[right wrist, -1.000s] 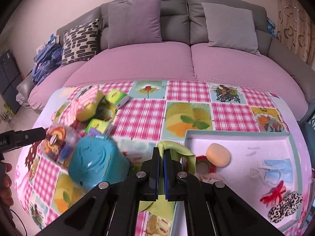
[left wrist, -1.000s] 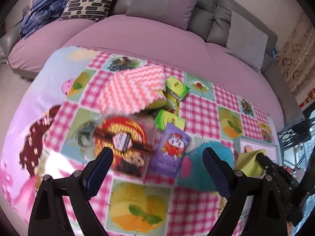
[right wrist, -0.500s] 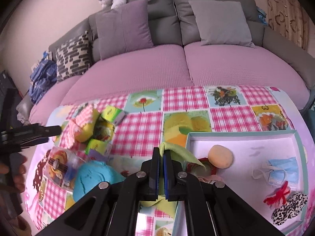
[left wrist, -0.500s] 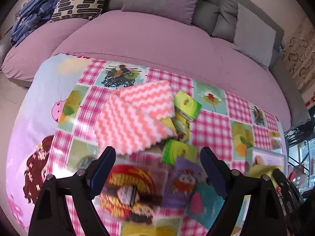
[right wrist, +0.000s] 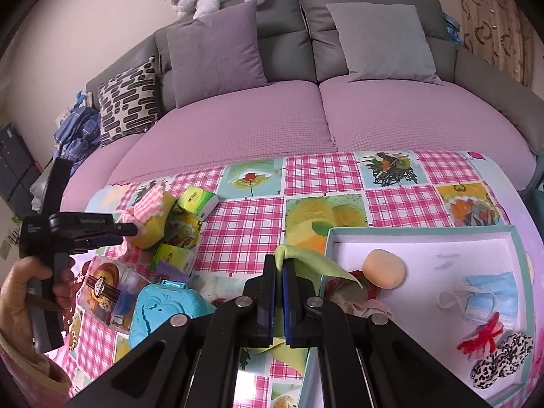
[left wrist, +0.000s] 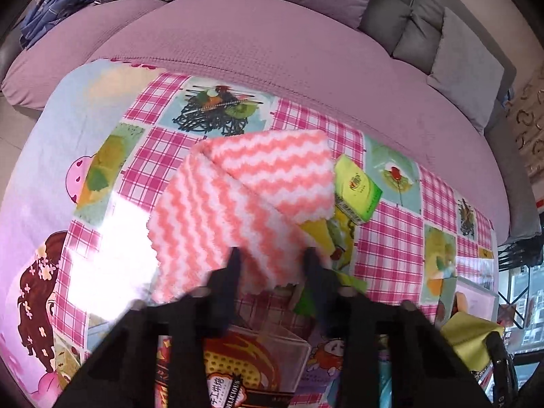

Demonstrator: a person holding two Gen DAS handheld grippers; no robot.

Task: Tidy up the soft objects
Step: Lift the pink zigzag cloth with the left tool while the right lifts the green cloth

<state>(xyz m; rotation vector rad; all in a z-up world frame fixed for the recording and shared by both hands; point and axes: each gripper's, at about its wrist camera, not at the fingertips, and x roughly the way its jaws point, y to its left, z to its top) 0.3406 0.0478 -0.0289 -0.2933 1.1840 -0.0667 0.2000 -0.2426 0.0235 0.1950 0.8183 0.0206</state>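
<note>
Your left gripper (left wrist: 272, 255) has just been closing on the pink-and-white cloth's (left wrist: 244, 197) near edge – your right gripper (right wrist: 279, 265) pinches the green cloth (right wrist: 312, 261) beside the tray (right wrist: 421, 234).

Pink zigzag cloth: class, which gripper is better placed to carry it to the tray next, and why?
Left. The left gripper has just been closing around the pink zigzag cloth, while the right gripper is shut on the green cloth.

Tray (right wrist: 418, 234) right on table (right wrist: 323, 173), packets (right wrist: 199, 202) left, sofa (right wrist: 306, 119) behind.
</note>
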